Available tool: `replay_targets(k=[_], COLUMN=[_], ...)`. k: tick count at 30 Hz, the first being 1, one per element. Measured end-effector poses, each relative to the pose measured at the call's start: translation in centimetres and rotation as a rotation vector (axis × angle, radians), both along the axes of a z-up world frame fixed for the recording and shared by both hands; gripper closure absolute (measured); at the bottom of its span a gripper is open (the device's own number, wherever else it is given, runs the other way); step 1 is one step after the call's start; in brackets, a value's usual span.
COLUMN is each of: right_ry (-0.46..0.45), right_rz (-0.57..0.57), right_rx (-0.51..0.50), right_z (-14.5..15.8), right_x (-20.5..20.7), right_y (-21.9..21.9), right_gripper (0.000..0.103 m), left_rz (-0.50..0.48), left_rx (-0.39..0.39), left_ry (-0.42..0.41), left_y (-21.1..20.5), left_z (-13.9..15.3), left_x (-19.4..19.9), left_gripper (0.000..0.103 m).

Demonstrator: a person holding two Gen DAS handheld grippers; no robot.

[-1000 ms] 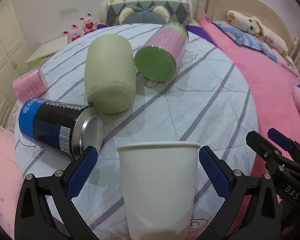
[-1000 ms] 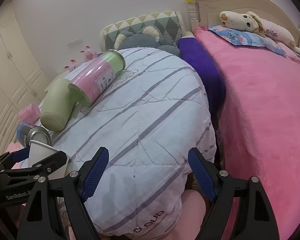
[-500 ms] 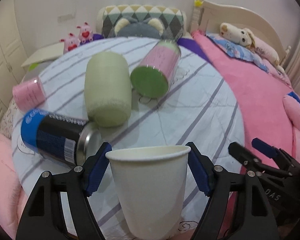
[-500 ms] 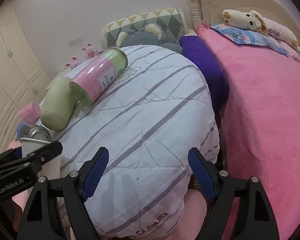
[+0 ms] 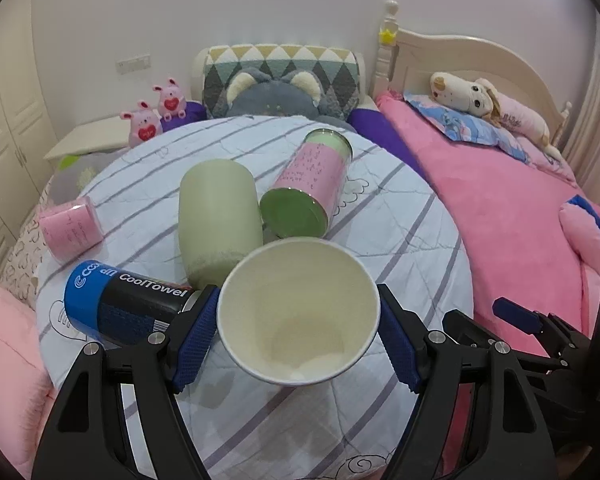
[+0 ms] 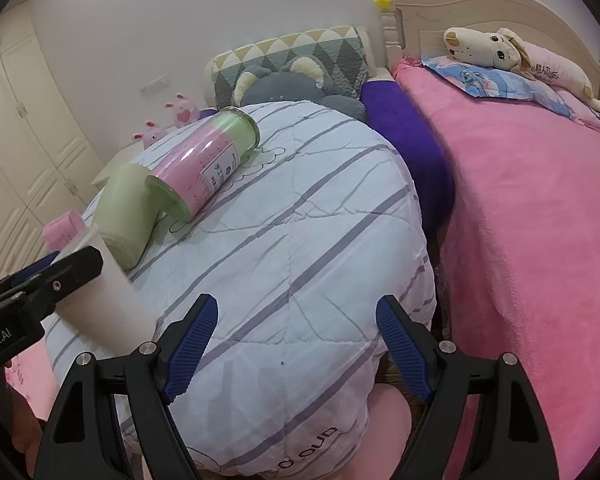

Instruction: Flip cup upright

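A white paper cup (image 5: 298, 312) is clamped between the blue pads of my left gripper (image 5: 298, 330). It is lifted off the quilt and tilted, with its open mouth facing the camera. In the right wrist view the cup (image 6: 104, 304) shows at the left edge, held by the left gripper's black finger (image 6: 60, 276). My right gripper (image 6: 298, 350) is open and empty above the near edge of the striped quilt (image 6: 300, 240).
On the quilt lie a pale green tumbler (image 5: 216, 216), a pink-and-green jar (image 5: 308, 184), a blue-black CoolTowel can (image 5: 124, 304) and a small pink jar (image 5: 70, 232). A pink bed (image 5: 500, 216) is to the right. Pillows and plush toys sit behind.
My left gripper closed on the cup, lifted it and tipped it so its mouth now faces the camera. The right gripper stayed open and barely moved.
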State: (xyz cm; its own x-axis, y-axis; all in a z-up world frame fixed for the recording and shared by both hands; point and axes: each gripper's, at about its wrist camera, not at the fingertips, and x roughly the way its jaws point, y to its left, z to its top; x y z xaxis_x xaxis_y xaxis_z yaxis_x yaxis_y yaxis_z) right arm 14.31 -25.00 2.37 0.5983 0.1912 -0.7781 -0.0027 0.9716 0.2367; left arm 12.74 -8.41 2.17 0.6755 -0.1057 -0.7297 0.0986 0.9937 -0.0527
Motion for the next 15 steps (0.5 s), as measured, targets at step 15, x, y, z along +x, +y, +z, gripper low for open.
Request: replay_targets(k=[15], right_ry=[0.010], right_rz=[-0.015], right_rx=[-0.017], right_z=[0.1], right_x=[-0.2], right_y=[-0.3], right_gripper=[0.020], left_rz=[0.023], left_rx=[0.028], left_ry=[0.082], left_y=[-0.3], left_z=[-2.1], left_x=[0.6], left_gripper=[0.003])
